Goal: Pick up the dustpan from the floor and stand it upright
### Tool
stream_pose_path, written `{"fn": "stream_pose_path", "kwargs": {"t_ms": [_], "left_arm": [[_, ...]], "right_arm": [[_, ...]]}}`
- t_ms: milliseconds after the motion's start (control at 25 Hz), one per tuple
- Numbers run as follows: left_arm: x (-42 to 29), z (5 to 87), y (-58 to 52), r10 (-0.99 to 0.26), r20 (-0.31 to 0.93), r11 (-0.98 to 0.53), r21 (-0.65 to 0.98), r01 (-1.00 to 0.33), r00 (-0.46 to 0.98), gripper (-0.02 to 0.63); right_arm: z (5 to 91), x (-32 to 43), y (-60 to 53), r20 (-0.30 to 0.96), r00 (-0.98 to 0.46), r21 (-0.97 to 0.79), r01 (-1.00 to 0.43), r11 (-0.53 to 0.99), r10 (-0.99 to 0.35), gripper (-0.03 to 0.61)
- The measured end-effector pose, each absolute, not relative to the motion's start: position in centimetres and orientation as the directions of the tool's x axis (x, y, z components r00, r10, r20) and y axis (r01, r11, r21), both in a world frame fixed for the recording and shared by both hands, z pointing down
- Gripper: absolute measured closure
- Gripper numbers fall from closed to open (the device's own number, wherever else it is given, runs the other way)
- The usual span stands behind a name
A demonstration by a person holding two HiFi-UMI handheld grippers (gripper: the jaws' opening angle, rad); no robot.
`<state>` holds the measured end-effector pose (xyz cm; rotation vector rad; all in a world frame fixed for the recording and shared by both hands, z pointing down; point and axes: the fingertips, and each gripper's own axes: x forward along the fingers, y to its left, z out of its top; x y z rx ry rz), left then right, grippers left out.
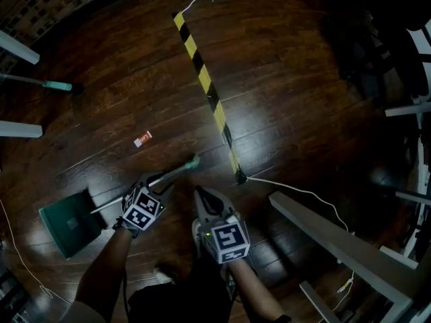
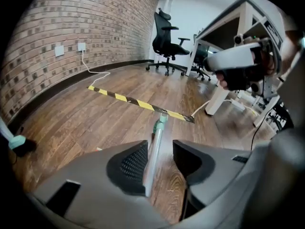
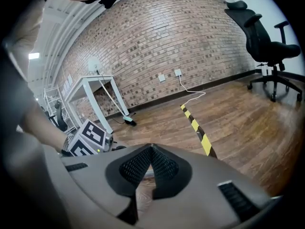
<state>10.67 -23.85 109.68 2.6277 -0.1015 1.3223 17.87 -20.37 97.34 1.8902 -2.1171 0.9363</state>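
The dustpan lies flat on the dark wood floor: a green pan (image 1: 69, 222) at the lower left, with a long silver handle (image 1: 176, 173) ending in a teal tip. My left gripper (image 1: 156, 186) points steeply down over the handle's middle. In the left gripper view the handle (image 2: 155, 149) runs between the parted jaws, close along the left pad (image 2: 131, 166) and apart from the right one; the left gripper (image 2: 159, 159) is open. My right gripper (image 1: 202, 195) hovers just right of it, and in its own view the right gripper (image 3: 151, 151) is shut on nothing.
A yellow-and-black tape strip (image 1: 205, 86) crosses the floor, and a white cable (image 1: 296, 190) leads from its near end. A white desk frame (image 1: 337, 237) stands at the right. A small red scrap (image 1: 142, 138) and a teal-handled tool (image 1: 47, 84) lie at the left. An office chair (image 2: 167, 37) stands far off.
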Motion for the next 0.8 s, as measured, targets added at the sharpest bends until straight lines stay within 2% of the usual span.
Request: {"fn": "stream_pose_path", "kwargs": {"t_ms": [560, 680, 800], "left_arm": [[11.4, 116.3, -23.6, 0.089, 0.888, -0.996, 0.083, 0.035, 0.450, 0.437], [11.3, 117.2, -23.3, 0.105, 0.913, -0.993, 0.073, 0.093, 0.394, 0.472], [11.5, 118.0, -23.0, 0.125, 0.934, -0.988, 0.085, 0.131, 0.334, 0.479]], "right_arm": [[100.3, 19.3, -20.4, 0.501, -0.206, -0.354, -0.935, 0.017, -0.840, 0.581], [100.3, 19.5, -20.2, 0.510, -0.206, -0.335, -0.942, 0.028, -0.835, 0.581], [100.0, 20.0, -19.8, 0.519, -0.196, -0.330, -0.944, 0.016, -0.832, 0.580]]}}
